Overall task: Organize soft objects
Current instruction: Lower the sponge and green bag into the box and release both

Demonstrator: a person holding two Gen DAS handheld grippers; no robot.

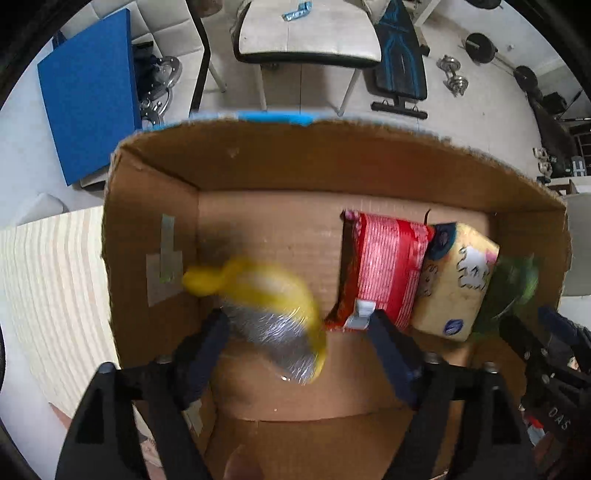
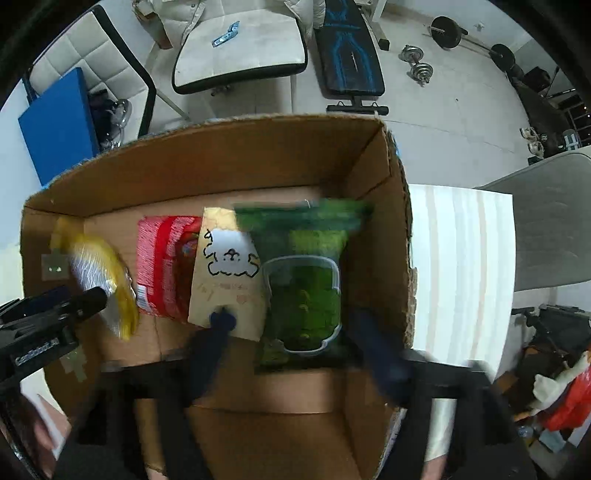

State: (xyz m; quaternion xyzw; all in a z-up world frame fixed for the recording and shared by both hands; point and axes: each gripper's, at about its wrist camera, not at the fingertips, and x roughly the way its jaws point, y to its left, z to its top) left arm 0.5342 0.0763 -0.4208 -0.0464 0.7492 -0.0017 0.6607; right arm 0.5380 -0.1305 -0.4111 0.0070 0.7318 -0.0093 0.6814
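A cardboard box [image 1: 155, 206] [image 2: 369, 166] holds several soft packs. A yellow and silver pack [image 1: 269, 310] [image 2: 99, 280] is blurred inside the box, between the fingers of my open left gripper [image 1: 295, 339], not pinched. A red pack [image 1: 384, 266] [image 2: 166, 266] and a cream tissue pack [image 1: 454, 280] [image 2: 225, 273] lie side by side to its right. A green pack [image 2: 306, 291] [image 1: 513, 280] sits at the box's right end, between the spread fingers of my open right gripper [image 2: 295, 339].
The box stands on a pale striped table [image 1: 48, 288] [image 2: 458, 266]. Behind it are a white chair [image 1: 306, 33] [image 2: 240, 44], a blue panel [image 1: 88, 92], a weight bench [image 2: 351, 55] and dumbbells [image 2: 417, 66] on the floor.
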